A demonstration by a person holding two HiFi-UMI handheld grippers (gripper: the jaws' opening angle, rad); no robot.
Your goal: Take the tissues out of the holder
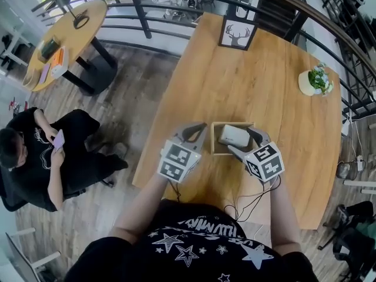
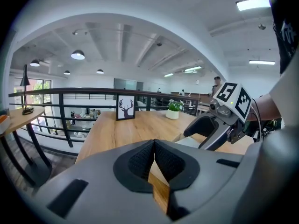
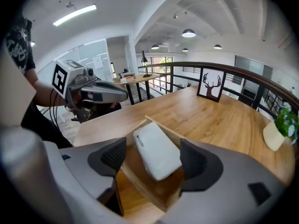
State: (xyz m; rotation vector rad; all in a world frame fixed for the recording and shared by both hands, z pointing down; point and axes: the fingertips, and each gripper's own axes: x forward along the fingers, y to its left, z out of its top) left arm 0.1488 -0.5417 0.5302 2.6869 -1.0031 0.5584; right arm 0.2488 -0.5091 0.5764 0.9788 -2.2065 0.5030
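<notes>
Tissues (image 1: pixel 234 136) in holder (image 1: pixel 214 140), 6 o'clock part of worktop (image 1: pixel 247 81); nothing removed. Right hand-held gripper (image 3: pixel 153 157) wide open astride pack, not gripping. Left hand-held gripper (image 2: pixel 154 160) closed, empty, at holder's 9 o'clock. Grasp, lift left.

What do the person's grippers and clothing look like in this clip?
Both the left gripper and right gripper are grey, with black ribbed pads and a black-and-white marker cube each. Black cables trail from them. The person wears a black T-shirt with white stars.

Deer picture (image 1: pixel 237 34), potted plant (image 1: pixel 318 81)
</notes>
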